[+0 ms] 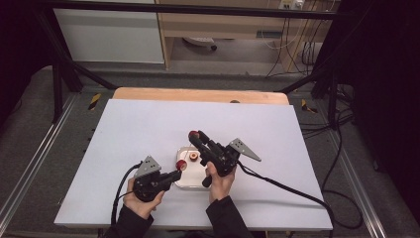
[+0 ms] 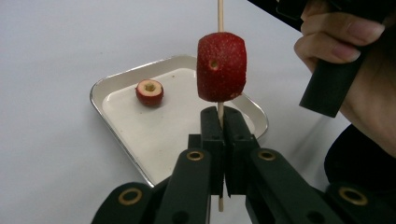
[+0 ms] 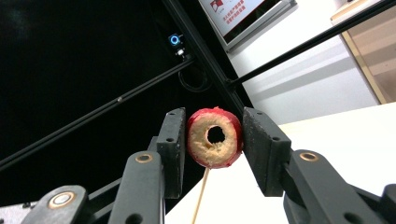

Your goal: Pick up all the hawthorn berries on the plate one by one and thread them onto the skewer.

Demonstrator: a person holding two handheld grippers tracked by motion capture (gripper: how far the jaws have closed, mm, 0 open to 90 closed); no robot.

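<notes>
Gripping a cored fruit slice [image 3: 215, 138] between right fingers [image 3: 173, 140].

A white tabletop [image 1: 148, 129] stands on grey carpet [image 1: 29, 124] inside a black metal frame [image 1: 188, 9]. Beyond it are a wooden cabinet [image 1: 223, 25], a white panel [image 1: 109, 34] and loose cables [image 1: 297, 49].

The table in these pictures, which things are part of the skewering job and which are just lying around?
In the job:
left gripper, shut on the skewer
threaded fruit
right gripper, clamping a cored fruit piece
tray with one spare fruit

Lying about:
cables on the floor
wooden cabinet
</notes>
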